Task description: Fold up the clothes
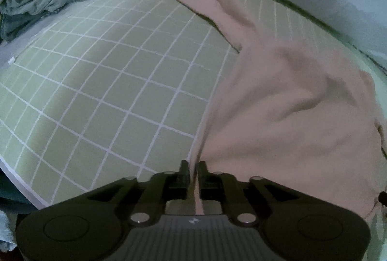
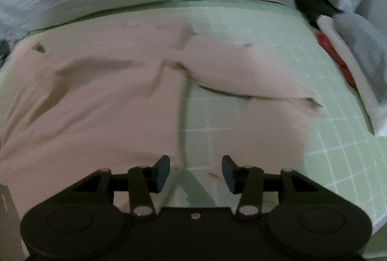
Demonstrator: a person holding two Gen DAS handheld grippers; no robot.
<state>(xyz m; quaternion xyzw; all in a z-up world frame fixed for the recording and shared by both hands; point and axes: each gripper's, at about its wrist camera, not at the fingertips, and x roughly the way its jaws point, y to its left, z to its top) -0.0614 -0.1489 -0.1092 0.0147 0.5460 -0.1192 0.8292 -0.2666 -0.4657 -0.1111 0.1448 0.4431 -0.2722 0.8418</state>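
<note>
An edge of the pink garment [image 1: 278, 101] is clamped in the left hand-held gripper [image 1: 192, 172]; the cloth is spread ahead and rightward over the gridded mat [image 1: 101, 82]; the right hand-held gripper [image 2: 196, 171] is held apart above it; being soft, light and limp, it is probably best taken at hems or corners.

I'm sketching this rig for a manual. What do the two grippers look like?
Both are matte black, with two round discs on a wide body and silver pivot pins on the linkage arms. The left gripper has a ribbed grey centre plate with a small logo; the right gripper has dark bluish finger pads. No cables show.
</note>
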